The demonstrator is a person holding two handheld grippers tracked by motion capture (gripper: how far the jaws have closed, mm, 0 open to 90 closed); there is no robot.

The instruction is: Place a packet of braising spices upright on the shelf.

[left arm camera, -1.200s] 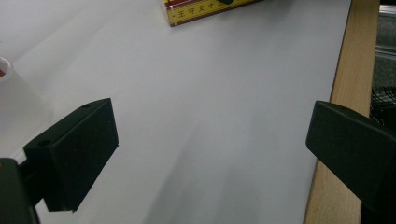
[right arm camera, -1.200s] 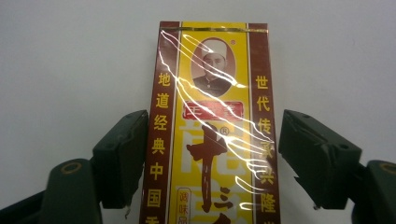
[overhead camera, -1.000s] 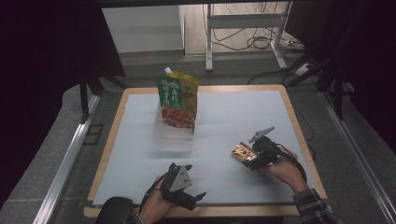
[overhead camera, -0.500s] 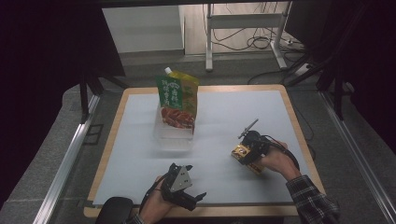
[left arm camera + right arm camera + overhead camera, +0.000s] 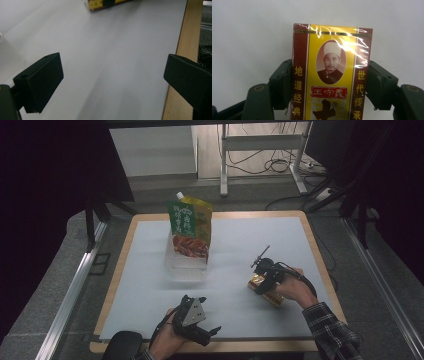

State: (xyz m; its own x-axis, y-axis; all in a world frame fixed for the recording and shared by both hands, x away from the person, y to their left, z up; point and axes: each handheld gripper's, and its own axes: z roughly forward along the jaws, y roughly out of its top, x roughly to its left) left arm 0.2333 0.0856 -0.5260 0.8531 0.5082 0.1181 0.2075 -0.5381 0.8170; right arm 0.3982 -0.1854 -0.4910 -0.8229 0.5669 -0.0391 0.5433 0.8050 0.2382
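Box print: the yellow and maroon box (image 5: pixel 332 72) bears gold Chinese characters down its maroon side bands, 地道经典 on one and 世代传承 on the other, plus an oval portrait and a red name panel; clear film wraps it.
Pouch print: the green pouch (image 5: pixel 190 227) shows white lettering too small to read.
Surface: pale grey mat (image 5: pixel 235 245) on a wooden-edged table (image 5: pixel 320 255); dark room, cables on the floor behind.
Box place: on the mat's right part, well apart from the pouch.
Right gripper (image 5: pixel 329 85): jaws have just been closing, pads against both long sides of the box.
Left gripper (image 5: pixel 112 80): jaws wide apart over bare mat, near the front edge.
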